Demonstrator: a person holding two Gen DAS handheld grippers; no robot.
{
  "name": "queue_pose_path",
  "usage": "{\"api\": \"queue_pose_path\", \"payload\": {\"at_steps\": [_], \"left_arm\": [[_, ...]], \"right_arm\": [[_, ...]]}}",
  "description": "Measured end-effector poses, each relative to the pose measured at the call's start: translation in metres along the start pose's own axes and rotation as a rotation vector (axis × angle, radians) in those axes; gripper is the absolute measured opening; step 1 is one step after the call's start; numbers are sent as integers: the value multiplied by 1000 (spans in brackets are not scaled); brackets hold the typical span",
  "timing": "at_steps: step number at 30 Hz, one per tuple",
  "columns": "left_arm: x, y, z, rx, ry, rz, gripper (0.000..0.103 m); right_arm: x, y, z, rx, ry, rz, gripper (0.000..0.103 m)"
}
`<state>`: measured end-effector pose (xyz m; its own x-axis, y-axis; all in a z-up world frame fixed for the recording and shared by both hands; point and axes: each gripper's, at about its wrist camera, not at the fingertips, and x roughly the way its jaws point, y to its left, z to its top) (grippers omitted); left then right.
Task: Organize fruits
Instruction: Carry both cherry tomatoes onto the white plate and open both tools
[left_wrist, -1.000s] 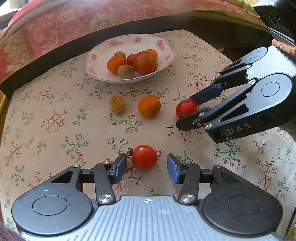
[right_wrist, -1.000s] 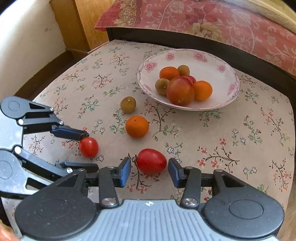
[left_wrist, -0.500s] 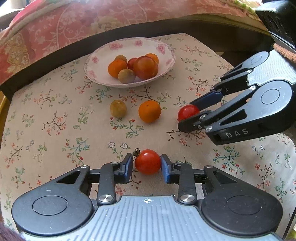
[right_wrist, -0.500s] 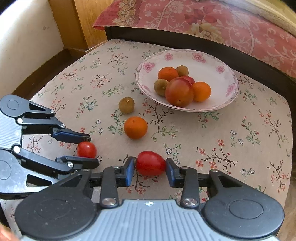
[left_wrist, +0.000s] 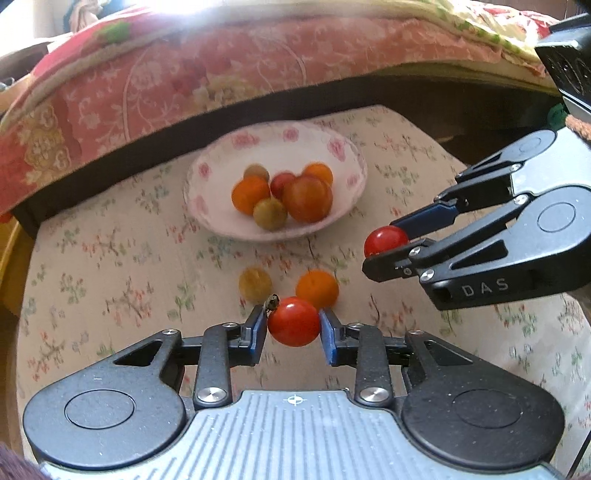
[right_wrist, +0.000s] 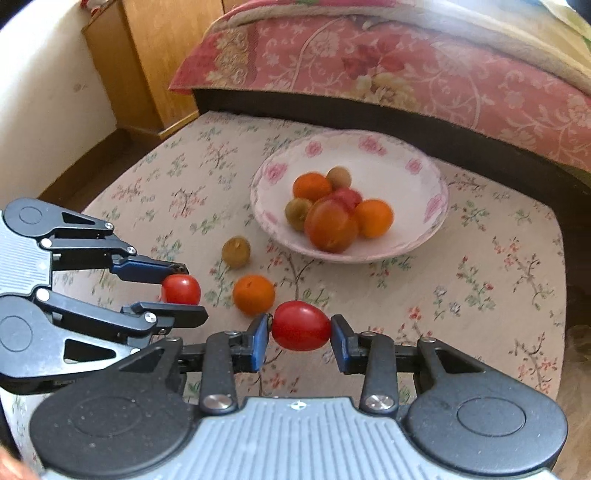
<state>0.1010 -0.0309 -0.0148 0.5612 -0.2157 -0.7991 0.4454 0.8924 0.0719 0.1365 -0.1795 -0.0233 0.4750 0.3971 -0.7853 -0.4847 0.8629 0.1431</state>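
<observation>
My left gripper (left_wrist: 293, 325) is shut on a round red tomato (left_wrist: 293, 321) and holds it above the floral cloth; it also shows in the right wrist view (right_wrist: 181, 290). My right gripper (right_wrist: 300, 326) is shut on an oval red tomato (right_wrist: 301, 325), lifted too; it shows at the right of the left wrist view (left_wrist: 386, 240). A white floral bowl (right_wrist: 424, 236) holds several fruits behind them. An orange (right_wrist: 253, 294) and a brownish round fruit (right_wrist: 236, 252) lie on the cloth between grippers and bowl.
The cloth-covered table (right_wrist: 498, 295) has rounded edges. A bed with a red floral cover (right_wrist: 406, 74) runs close behind it. A wooden cabinet (right_wrist: 147, 62) and white wall stand at the far left.
Both grippers closed on their tomatoes and lifted them off the cloth. Both views have risen and pulled back from the table.
</observation>
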Motion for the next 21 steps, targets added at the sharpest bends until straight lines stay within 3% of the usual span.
{"api": "queue_pose_path", "payload": {"at_steps": [8, 21], "left_arm": [[5, 6, 32, -13, -57, 29, 39], [29, 27, 56, -46, -52, 71, 39]], "right_arm": [[-4, -15, 23, 51, -63, -41, 39], [8, -38, 45, 108, -91, -91, 39]]}}
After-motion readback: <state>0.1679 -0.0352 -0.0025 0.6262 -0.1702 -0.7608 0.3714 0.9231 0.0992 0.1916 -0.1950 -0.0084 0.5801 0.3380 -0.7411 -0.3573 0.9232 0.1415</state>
